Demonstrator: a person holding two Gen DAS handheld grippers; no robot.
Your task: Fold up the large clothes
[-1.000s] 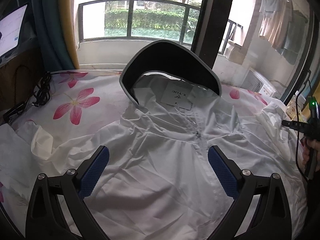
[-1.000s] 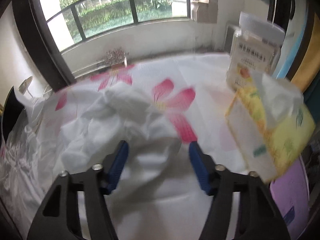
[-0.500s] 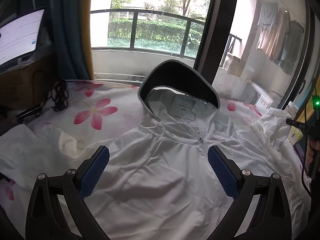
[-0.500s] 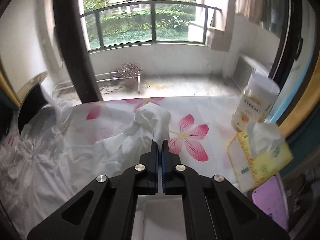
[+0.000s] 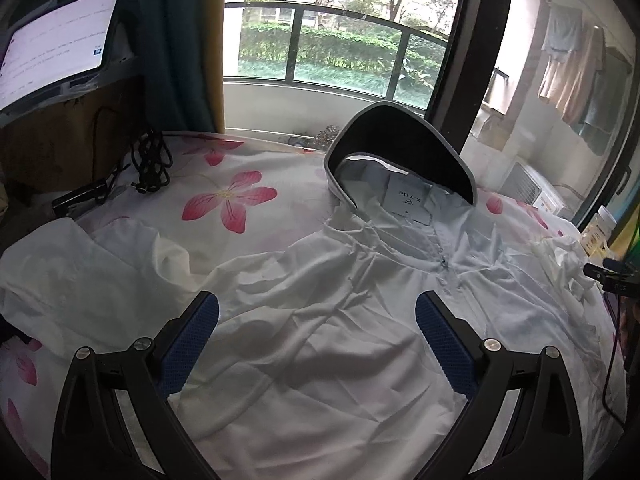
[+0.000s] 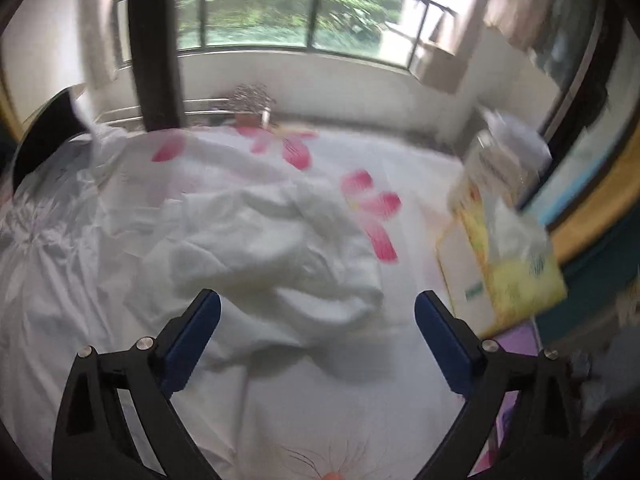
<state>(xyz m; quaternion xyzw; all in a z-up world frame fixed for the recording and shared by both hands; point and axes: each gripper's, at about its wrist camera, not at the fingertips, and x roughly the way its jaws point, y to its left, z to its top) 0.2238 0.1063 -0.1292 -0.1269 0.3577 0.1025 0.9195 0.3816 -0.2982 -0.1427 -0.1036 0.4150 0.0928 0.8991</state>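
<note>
Both grippers spread over white jacket, holding nothing.

Left gripper (image 5: 317,332) jaws wide apart above jacket (image 5: 320,320) chest; garment lies front-up on flowered sheet (image 5: 228,200), zip closed, dark-lined hood (image 5: 400,148) propped at far end by window. Right gripper (image 6: 317,330) likewise spread, above bunched sleeve (image 6: 272,248); tissue box (image 6: 504,264) just right, jar (image 6: 496,160) behind it. View blurred.

left black two-finger gripper with blue textured pads (image 5: 317,328): jaws spread wide, holding nothing, pointing forward and down | right black two-finger gripper with blue pads (image 6: 317,326): jaws spread wide, holding nothing, view motion-blurred
</note>
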